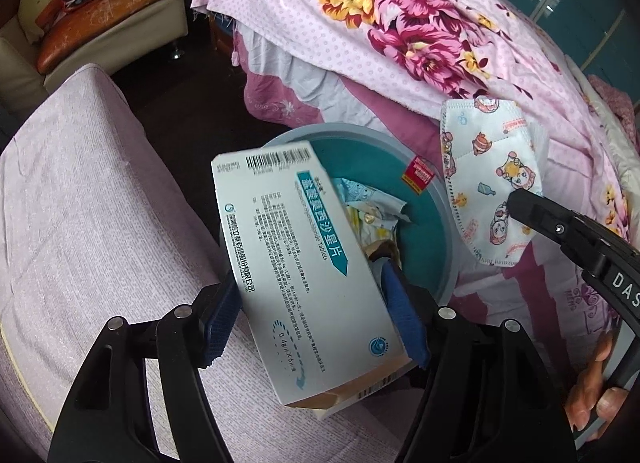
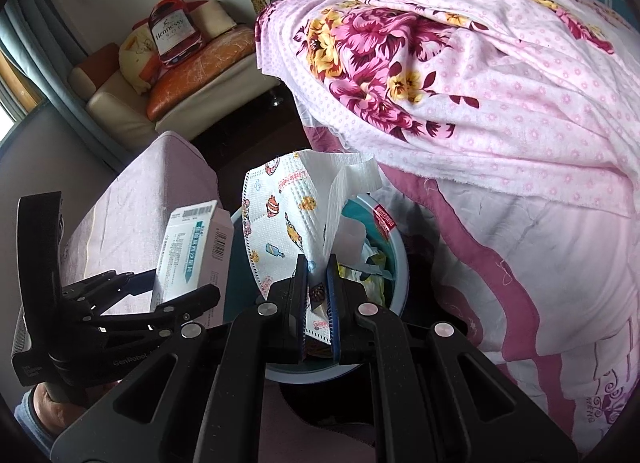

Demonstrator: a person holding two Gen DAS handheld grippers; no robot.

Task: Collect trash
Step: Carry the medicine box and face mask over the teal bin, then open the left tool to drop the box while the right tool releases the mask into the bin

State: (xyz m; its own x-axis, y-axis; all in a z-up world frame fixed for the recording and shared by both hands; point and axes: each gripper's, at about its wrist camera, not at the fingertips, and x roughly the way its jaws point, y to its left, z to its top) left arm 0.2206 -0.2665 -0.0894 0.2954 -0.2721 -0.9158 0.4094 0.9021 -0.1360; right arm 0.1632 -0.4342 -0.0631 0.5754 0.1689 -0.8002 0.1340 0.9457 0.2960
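My left gripper [image 1: 316, 327] stands wide around the medicine box [image 1: 304, 263], lower centre, over the bin [image 1: 436, 223]. Right gripper [image 2: 318, 303] is pinching the mask [image 2: 280, 231]. Best to let both fall straight inside the rim, no flinging

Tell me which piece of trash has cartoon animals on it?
The white paper face mask, pinched in the right hand-held gripper. The white cardboard medicine box shows only printed text and a barcode.

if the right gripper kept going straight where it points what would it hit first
Probably the trash inside the bin. The right gripper, shut on the mask, points down over the bin's opening, with wrappers just beyond its fingertips. Depth is hard to judge.
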